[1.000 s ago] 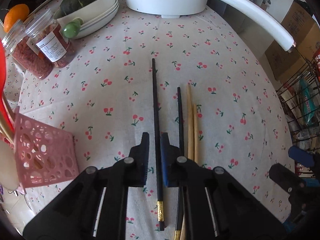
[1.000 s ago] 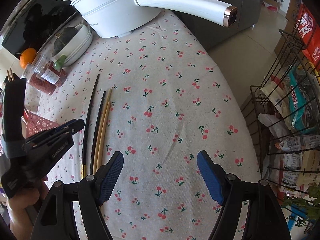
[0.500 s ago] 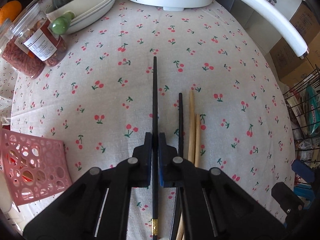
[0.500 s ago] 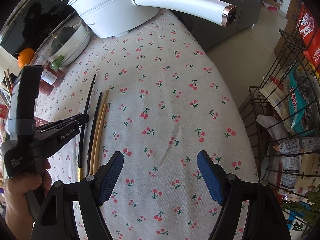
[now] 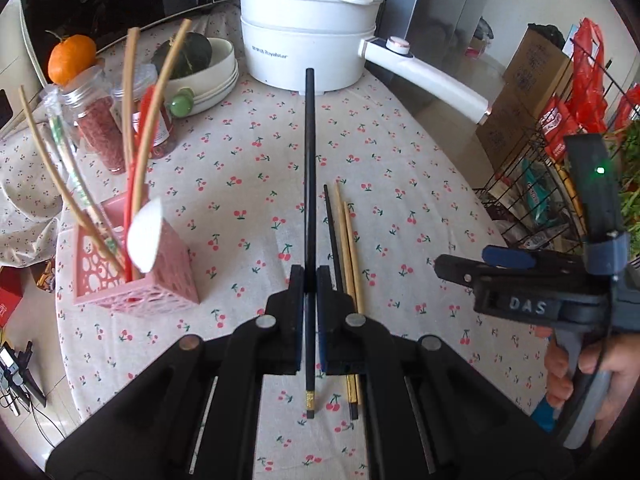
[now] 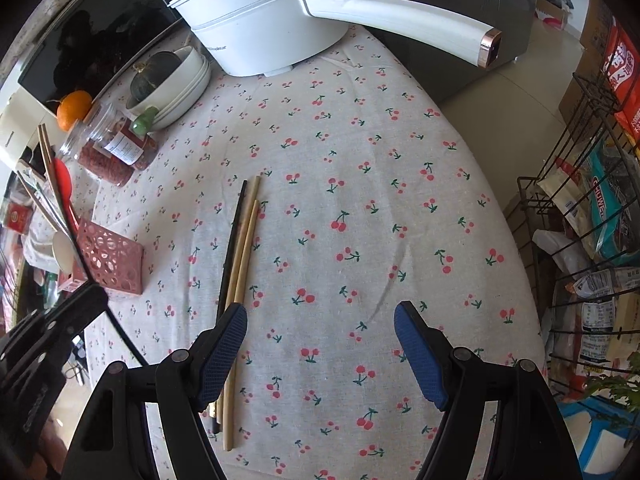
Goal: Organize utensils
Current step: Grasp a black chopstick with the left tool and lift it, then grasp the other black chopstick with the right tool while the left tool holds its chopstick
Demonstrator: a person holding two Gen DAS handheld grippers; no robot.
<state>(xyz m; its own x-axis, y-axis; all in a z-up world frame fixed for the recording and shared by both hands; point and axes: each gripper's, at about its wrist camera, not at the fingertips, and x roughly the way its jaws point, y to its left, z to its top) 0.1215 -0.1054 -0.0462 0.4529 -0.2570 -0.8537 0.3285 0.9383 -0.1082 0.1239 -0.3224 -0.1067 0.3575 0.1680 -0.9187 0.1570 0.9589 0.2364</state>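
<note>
My left gripper [image 5: 309,276] is shut on a black chopstick [image 5: 309,168] with a gold band near its end, held off the cherry-print tablecloth [image 5: 248,200] and pointing away from me. One black chopstick [image 5: 331,224] and two wooden chopsticks [image 5: 347,232] lie on the cloth just right of it. The pink perforated utensil holder [image 5: 120,280] stands at the left with several sticks and a white spoon in it. My right gripper [image 6: 320,340] hangs open over bare cloth, right of the wooden chopsticks [image 6: 244,248]; in the right wrist view the left gripper [image 6: 60,320] shows at the lower left.
A white electric pot [image 5: 308,40] with a long handle stands at the back. Stacked white bowls [image 5: 212,76], two jars [image 5: 100,128] and an orange [image 5: 72,58] sit back left. A wire rack [image 6: 580,240] of packets stands beyond the table's right edge.
The left gripper closed on the black chopstick and lifted it off the cloth, rising and tilting so the pot and holder came into view. The right gripper stayed open and barely moved.
</note>
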